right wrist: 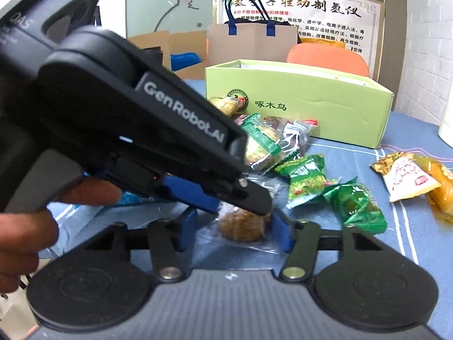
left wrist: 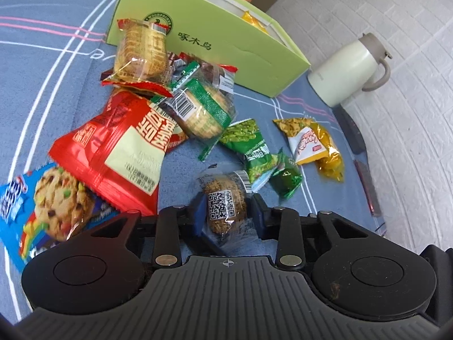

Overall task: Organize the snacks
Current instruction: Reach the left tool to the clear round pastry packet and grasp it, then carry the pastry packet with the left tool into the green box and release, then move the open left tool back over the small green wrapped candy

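Nearest our left-wrist lens, the left gripper (left wrist: 228, 212) has its blue pads pressed on a brown puffed snack in clear wrap (left wrist: 225, 206), QR label facing us. From the right-wrist view the same snack (right wrist: 243, 225) also sits between the pads of the right gripper (right wrist: 236, 228); they appear to bear on the wrapper edges, so we log both claws as clamped on this one packet, which rests low over the blue tablecloth (left wrist: 56, 65).

Handling judgement: light, crumbly filling inside slick, crinkly film. We would pinch across the cake's firm middle, not the loose sealed ends, and gently, since a hard squeeze could crush it.

Other items noted:
- green box (left wrist: 198, 22), open-topped, well behind the pile; probably the destination.
- red pouch (left wrist: 113, 153) and blue cookie pack (left wrist: 42, 206) just left of the gripper.
- green pea packets (left wrist: 254, 153) and yellow packets (left wrist: 314, 147) to the right.
- white jug (left wrist: 348, 70) near the table edge.
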`<state>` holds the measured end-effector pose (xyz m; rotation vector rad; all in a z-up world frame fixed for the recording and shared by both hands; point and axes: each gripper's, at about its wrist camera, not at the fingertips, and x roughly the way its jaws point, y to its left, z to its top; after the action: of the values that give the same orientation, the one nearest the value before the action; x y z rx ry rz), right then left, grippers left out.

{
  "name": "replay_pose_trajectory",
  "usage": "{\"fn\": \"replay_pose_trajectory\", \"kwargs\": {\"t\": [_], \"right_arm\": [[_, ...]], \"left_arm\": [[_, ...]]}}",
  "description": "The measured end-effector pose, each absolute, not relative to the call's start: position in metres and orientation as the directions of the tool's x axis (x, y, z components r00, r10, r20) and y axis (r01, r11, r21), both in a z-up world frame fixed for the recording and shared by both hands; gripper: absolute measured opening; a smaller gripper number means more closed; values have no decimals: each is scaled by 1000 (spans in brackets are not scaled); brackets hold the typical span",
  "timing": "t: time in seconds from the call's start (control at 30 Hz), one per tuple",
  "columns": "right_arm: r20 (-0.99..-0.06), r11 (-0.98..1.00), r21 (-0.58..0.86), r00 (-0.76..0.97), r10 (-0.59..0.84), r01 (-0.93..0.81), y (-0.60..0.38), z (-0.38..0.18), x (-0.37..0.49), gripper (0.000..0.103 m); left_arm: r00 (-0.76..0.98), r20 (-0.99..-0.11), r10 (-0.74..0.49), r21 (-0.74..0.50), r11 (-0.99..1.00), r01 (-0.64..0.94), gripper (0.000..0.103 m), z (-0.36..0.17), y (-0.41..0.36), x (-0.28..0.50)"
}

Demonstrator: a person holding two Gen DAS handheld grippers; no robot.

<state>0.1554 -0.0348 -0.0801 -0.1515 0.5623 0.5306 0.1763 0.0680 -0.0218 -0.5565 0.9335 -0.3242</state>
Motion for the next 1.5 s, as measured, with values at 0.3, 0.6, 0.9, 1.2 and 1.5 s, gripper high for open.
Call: {"fn": "replay_pose_trajectory", "kwargs": {"t": [0.3,0.6,0.9,1.2,1.5], "right_arm": [[-465,859,-20,765,445,-512,-42,-29,175,72],[-426,823,-63,761,490,-564,-22,24,301,70],[-499,789,-57,702,508,-612,13,6,384,70],[-413,826,5,751,515,-564,-20,16,385,93],[-420,847,86,752,508,-524,-79,-10,279,103]], "left_arm": [[589,-596,-546,-616,781,102,9,30,59,193],[687,-531,-496,-570,809,143,10,86,72,303],[682,-598,-420,-542,839,42,10,64,97,387],[733,-546,-406,-568,823,32,39,65,117,379],[697,-516,-497,-610,785,108,58,53,92,289]]}}
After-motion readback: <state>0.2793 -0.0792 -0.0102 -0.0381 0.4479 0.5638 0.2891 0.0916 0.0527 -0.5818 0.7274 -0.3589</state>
